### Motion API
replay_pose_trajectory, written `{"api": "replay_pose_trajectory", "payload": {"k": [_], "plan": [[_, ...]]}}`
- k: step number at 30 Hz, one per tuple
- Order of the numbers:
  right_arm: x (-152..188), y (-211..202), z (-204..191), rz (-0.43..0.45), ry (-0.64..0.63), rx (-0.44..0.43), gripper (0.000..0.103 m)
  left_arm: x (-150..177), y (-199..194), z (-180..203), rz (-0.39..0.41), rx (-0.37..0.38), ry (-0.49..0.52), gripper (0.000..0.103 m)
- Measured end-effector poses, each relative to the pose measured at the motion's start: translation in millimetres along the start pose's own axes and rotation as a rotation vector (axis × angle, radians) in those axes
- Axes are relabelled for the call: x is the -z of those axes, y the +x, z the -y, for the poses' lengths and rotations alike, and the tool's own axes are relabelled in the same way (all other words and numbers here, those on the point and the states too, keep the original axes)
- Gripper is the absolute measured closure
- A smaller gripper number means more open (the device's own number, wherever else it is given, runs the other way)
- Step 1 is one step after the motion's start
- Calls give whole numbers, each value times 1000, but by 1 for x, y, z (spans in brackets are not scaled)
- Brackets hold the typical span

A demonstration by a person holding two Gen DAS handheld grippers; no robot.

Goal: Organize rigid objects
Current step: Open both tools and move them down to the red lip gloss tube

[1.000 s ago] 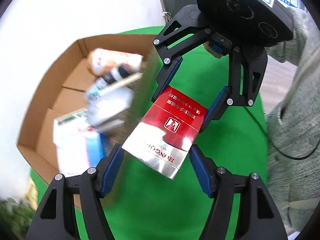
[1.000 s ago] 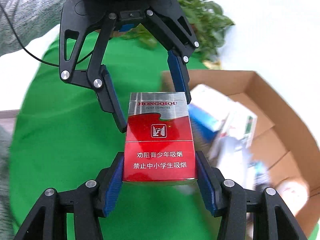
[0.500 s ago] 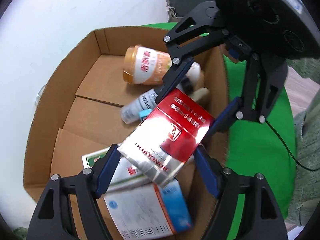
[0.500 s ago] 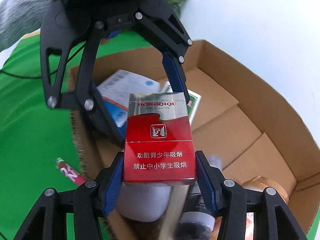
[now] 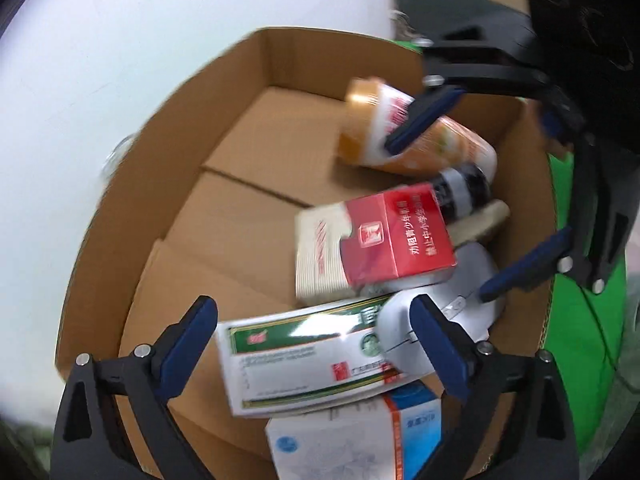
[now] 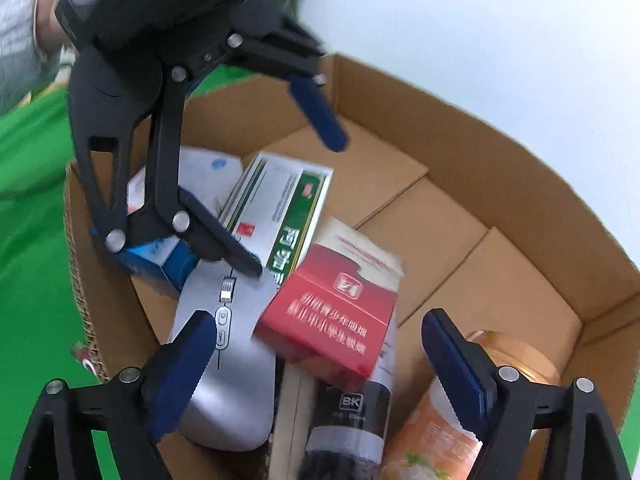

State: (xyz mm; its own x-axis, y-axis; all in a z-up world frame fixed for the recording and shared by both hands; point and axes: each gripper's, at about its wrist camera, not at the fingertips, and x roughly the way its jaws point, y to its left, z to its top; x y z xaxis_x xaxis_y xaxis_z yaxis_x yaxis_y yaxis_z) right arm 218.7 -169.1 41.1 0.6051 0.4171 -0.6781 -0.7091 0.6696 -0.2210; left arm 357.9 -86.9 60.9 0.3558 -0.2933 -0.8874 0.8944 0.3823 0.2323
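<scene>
The red pack (image 6: 332,304) is out of both grippers now (their jaws are opening) and lies in the box (image 6: 500,184).

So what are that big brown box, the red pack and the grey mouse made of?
The big box looks like plain matte corrugated cardboard: brown, with fluted layers showing at its cut edge. The red pack seems to be thin printed card with a glossy finish, going by its sharp folds and light glare. The mouse is probably moulded plastic with a satin silver-grey coat; its rounded shell reflects softly.
</scene>
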Motion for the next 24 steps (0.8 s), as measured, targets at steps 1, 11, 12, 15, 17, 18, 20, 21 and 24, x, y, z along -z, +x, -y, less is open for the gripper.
{"api": "replay_pose_trajectory", "payload": {"k": [1, 11, 12, 15, 17, 18, 20, 21, 24], "plan": [[2, -5, 1, 11, 10, -1, 15, 2, -3, -7, 5, -16, -39, 4], [44, -77, -73, 205, 37, -153, 16, 60, -90, 39, 132, -140, -209, 0], [52, -77, -88, 200, 46, -166, 16, 71, -101, 52, 140, -157, -249, 0], [71, -57, -116, 128, 71, -182, 15, 108, -121, 90, 135, -195, -366, 0], [85, -36, -131, 67, 99, -197, 15, 132, -124, 116, 122, -225, -435, 0], [87, -25, -132, 44, 116, -194, 15, 143, -125, 130, 115, -232, -470, 0], [89, -8, -126, 21, 160, -185, 15, 164, -116, 150, 114, -209, -524, 0], [87, 2, -120, 13, 185, -184, 15, 173, -112, 160, 109, -196, -552, 0], [75, 34, -101, -45, 200, -135, 15, 196, -94, 176, 100, -166, -651, 0]]}}
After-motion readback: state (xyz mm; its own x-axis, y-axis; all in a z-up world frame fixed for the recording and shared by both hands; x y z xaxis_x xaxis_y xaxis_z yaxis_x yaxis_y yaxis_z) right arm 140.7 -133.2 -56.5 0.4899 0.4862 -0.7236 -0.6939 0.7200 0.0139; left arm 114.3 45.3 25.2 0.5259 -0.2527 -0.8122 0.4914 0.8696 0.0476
